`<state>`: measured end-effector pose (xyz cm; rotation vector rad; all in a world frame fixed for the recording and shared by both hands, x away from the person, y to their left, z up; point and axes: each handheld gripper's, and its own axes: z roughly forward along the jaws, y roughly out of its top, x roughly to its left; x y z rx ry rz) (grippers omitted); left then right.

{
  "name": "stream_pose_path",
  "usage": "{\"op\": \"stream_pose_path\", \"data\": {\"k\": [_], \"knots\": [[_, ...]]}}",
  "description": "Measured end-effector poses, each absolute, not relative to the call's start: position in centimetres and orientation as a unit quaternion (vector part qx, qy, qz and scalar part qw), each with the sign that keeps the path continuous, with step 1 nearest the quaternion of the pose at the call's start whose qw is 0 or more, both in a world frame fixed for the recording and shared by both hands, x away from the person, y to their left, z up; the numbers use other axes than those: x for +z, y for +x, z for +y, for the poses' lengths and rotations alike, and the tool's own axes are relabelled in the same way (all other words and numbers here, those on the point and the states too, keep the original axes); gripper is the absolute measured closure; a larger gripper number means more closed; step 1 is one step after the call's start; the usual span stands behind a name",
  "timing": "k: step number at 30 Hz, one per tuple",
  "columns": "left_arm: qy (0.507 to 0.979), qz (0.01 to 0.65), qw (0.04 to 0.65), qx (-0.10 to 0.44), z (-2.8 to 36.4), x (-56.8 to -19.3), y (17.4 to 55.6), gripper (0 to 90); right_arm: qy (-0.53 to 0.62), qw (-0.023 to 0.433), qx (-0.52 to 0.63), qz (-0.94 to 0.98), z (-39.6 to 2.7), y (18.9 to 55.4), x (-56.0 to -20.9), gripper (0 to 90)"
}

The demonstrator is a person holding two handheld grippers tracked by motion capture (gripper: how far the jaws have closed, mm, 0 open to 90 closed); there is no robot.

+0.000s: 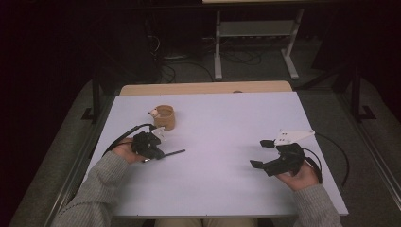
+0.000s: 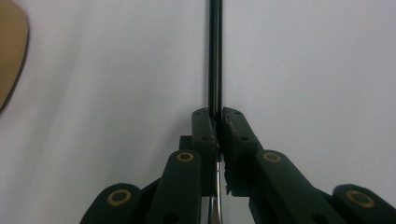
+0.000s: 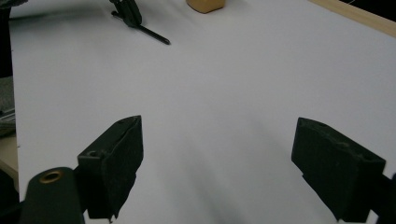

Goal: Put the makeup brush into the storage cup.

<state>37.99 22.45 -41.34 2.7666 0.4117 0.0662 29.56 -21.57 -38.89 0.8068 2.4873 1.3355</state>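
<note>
I have the left gripper (image 1: pixel 156 150) clamped on a slim black rod (image 2: pixel 215 56), likely a pen or stylus, though I cannot tell which; in the left gripper view its fingers (image 2: pixel 204 135) are pressed shut on the shaft, with a shiny metal end showing below them and the dark length running straight out ahead. From the high view the rod (image 1: pixel 174 152) sticks out to the right of that gripper, low over the white worktop (image 1: pixel 222 142), and I cannot tell whether its tip touches the surface. Just beyond the gripper stands a tan cup-shaped holder (image 1: pixel 165 117) with a small white figure on its rim; it looks empty from here, though its inside is dim. My right gripper (image 1: pixel 262 153) sits well apart on the right side of the worktop, its fingers (image 3: pixel 116 154) spread wide with nothing between them. My reading is that the pick-up is done and what is left is to carry the rod to the holder, tip it upright and drop it in; that is a judgement from how things lie. I can read no brand, label or writing anywhere: the rod is plain black and the holder's face is too small to make out.
</note>
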Motion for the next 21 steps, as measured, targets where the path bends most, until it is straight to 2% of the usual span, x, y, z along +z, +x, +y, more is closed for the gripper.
{"op": "stream_pose_path", "data": {"k": [10,21], "knots": [[0.973,0.131,0.186,0.044,22.4,-39.1,36.7,84.3,0.251,0.104,0.450,0.851,-20.7,29.6,-37.5,17.7],[0.971,0.103,0.210,0.056,21.7,-36.6,34.7,84.3,0.197,0.109,0.425,0.877,-18.2,30.0,-34.2,19.7]]}}
